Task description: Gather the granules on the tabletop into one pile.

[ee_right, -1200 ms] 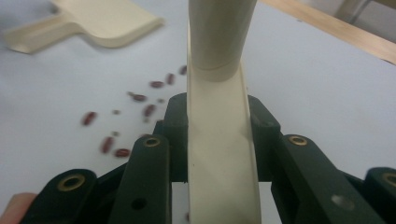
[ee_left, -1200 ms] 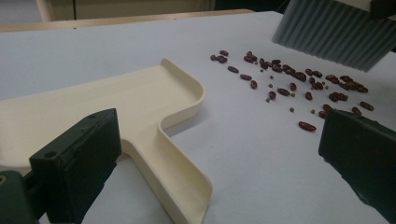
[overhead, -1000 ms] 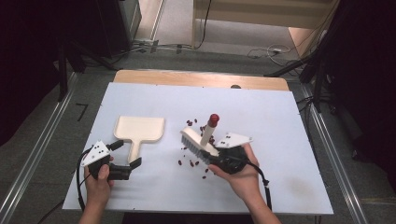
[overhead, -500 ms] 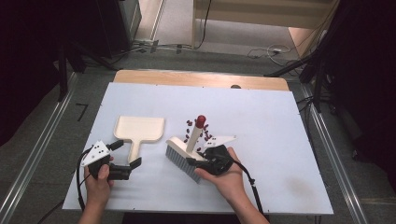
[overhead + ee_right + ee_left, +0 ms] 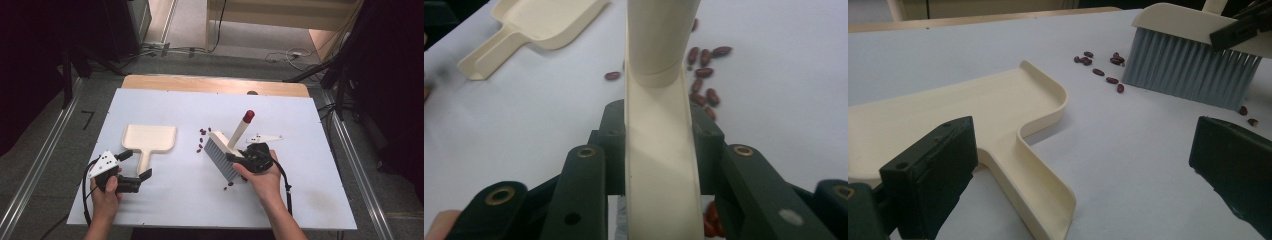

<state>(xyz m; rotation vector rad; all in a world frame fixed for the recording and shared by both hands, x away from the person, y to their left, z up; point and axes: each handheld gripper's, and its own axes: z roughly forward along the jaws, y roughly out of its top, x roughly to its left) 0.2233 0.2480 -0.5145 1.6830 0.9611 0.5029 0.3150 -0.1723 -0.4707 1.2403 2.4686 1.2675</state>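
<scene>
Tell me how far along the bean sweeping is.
Done: the right gripper has the brush clamped, bristles down by the beans. In hand: sweeping toward the dustpan. Left: the dustpan holds no beans, and the left gripper's open jaws straddle its handle ungripped.

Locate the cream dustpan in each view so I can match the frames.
High view: dustpan left of centre on the white table, handle toward the left gripper.
Left gripper view: dustpan across the left half, handle running down between the open jaws.
Right gripper view: dustpan top left.
Shared landmark: the red beans by the brush.
</scene>
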